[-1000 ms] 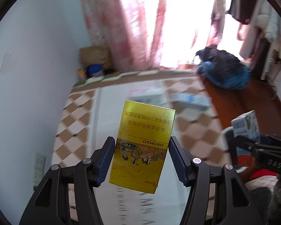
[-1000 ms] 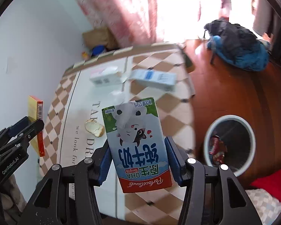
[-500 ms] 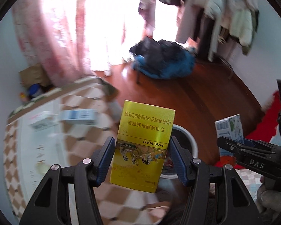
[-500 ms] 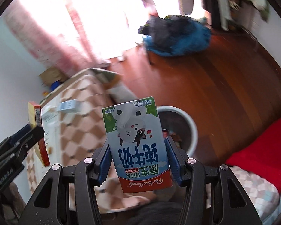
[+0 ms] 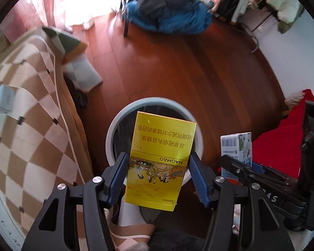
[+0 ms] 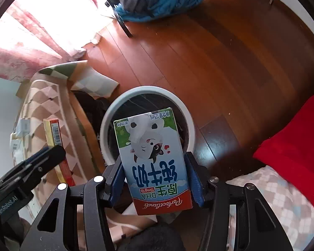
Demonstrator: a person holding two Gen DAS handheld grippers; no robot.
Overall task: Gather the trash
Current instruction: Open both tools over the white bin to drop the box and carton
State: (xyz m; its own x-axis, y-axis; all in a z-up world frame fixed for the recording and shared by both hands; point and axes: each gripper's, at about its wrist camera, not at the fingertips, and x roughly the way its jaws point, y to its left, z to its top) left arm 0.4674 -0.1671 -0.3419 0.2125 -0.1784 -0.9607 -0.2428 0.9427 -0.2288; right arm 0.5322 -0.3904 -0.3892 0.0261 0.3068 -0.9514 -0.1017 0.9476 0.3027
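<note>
My left gripper point(image 5: 158, 176) is shut on a yellow HAOMAO box point(image 5: 160, 159) and holds it above the round white trash bin point(image 5: 123, 117) on the wooden floor. My right gripper point(image 6: 153, 179) is shut on a small milk carton point(image 6: 152, 161) with a cow print, held above the same bin point(image 6: 148, 90). The carton and right gripper show at the right of the left wrist view point(image 5: 237, 148). The yellow box and left gripper show at the left of the right wrist view point(image 6: 54, 138).
A table with a checkered cloth point(image 5: 31, 108) stands left of the bin, with a small white box point(image 5: 1, 100) on it. A blue and dark heap of bags point(image 5: 167, 12) lies on the floor beyond. A red cloth point(image 6: 293, 142) lies at the right.
Both grippers have swung from over the table to the right and down, and now hold their boxes over the trash bin. Their grips have not changed.
</note>
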